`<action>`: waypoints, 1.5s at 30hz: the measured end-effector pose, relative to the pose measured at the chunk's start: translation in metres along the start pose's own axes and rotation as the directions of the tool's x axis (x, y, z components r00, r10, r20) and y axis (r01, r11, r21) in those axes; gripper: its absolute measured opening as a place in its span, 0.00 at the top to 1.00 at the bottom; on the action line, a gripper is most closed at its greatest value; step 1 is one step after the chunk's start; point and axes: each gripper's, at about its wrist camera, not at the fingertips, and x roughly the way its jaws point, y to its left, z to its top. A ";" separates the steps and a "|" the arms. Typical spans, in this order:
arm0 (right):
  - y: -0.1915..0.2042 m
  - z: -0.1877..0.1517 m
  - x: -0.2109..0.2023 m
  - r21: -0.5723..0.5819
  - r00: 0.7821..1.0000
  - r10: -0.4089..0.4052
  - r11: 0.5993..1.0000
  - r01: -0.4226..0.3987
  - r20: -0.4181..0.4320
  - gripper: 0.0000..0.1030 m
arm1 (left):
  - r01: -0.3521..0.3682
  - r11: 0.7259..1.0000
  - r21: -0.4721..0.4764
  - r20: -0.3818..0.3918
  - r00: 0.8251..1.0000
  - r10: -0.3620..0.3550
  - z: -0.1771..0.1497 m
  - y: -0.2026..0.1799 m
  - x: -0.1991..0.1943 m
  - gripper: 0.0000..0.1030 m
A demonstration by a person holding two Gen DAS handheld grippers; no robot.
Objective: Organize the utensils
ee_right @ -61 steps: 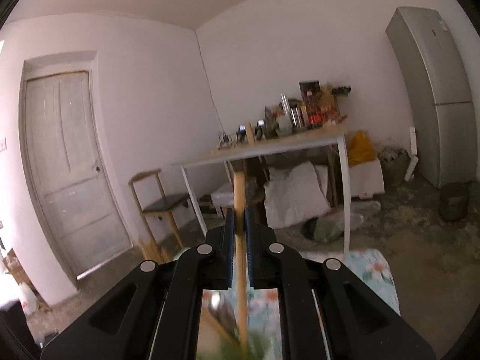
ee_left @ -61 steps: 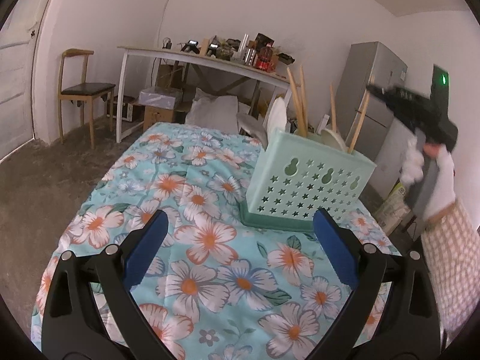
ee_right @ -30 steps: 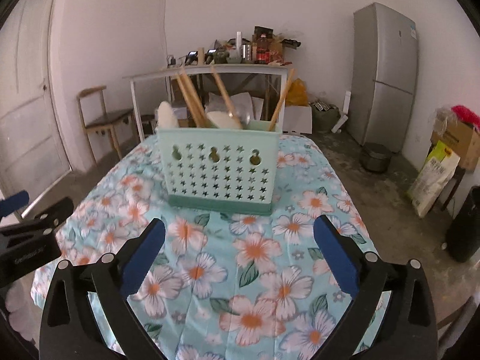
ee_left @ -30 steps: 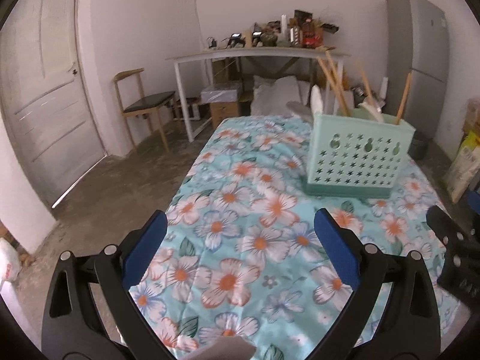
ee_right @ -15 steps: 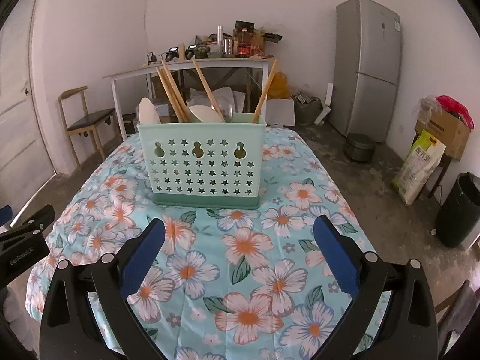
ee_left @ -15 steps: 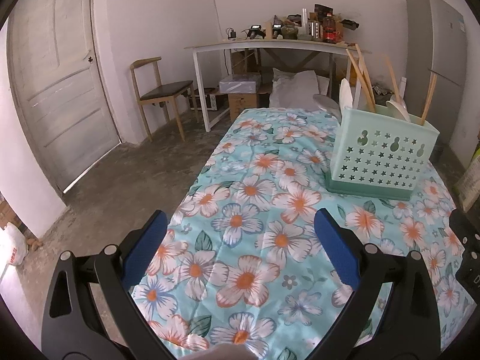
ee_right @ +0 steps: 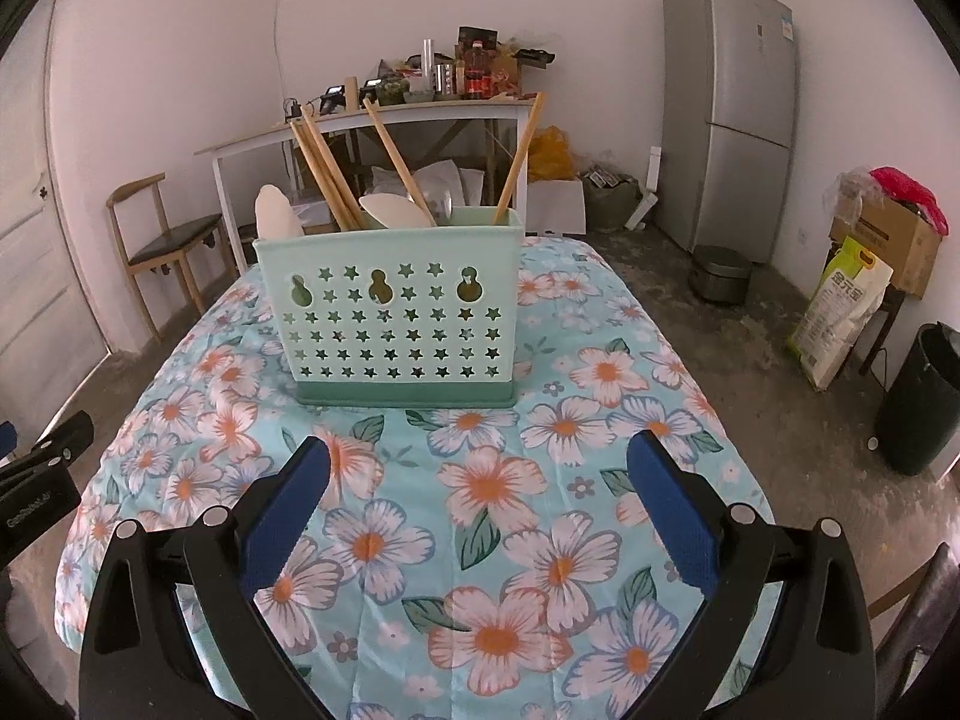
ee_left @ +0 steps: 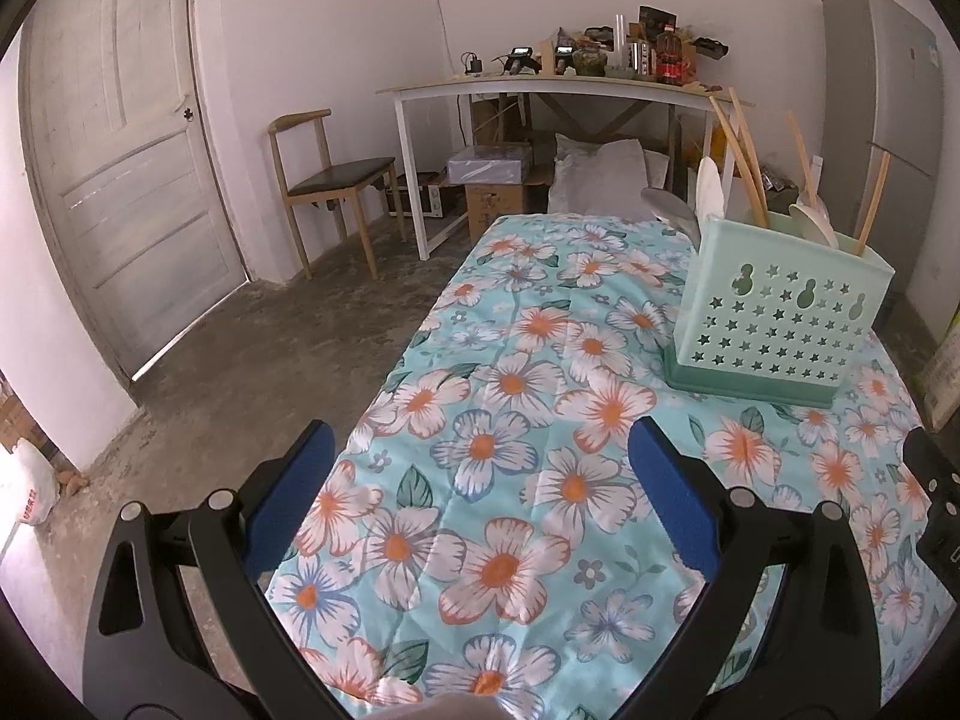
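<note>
A mint-green utensil caddy (ee_right: 390, 324) with star cut-outs stands upright on the floral tablecloth (ee_right: 510, 480). Several wooden chopsticks (ee_right: 327, 168) and pale spoons (ee_right: 396, 210) stick out of its top. In the left wrist view the same caddy (ee_left: 780, 312) sits at the far right of the table. My right gripper (ee_right: 477, 504) is open and empty, well in front of the caddy. My left gripper (ee_left: 480, 504) is open and empty too, over the table's near left edge. The right gripper's black body (ee_left: 936, 516) shows at the right border of the left wrist view.
A white side table (ee_right: 372, 120) loaded with bottles and clutter stands behind, a wooden chair (ee_left: 324, 174) and a door (ee_left: 120, 150) to the left. At the right are a grey fridge (ee_right: 732, 108), a sack (ee_right: 840, 312) and a black bin (ee_right: 918, 402).
The right gripper let go of the chopstick it held two seconds ago, opened and drew back from the caddy. The left gripper also pulled back and swung left.
</note>
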 end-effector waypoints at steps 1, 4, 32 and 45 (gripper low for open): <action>0.000 0.000 0.000 0.003 1.000 -0.001 1.000 0.001 -0.001 0.06 | -0.001 1.000 0.000 0.000 1.000 0.001 0.000 0.000 0.000 0.08; -0.001 0.000 0.001 0.004 1.000 0.001 1.000 -0.001 -0.003 0.06 | 0.000 1.000 -0.001 0.001 1.000 0.000 0.000 0.000 0.000 0.08; -0.003 0.001 0.003 0.005 1.000 0.004 1.000 -0.004 -0.006 0.06 | 0.008 1.000 0.006 -0.005 1.000 -0.008 0.000 -0.002 0.004 0.08; -0.002 0.003 0.003 0.004 1.000 0.007 1.000 -0.007 -0.008 0.06 | 0.009 1.000 0.008 -0.006 1.000 -0.008 0.000 -0.004 0.004 0.08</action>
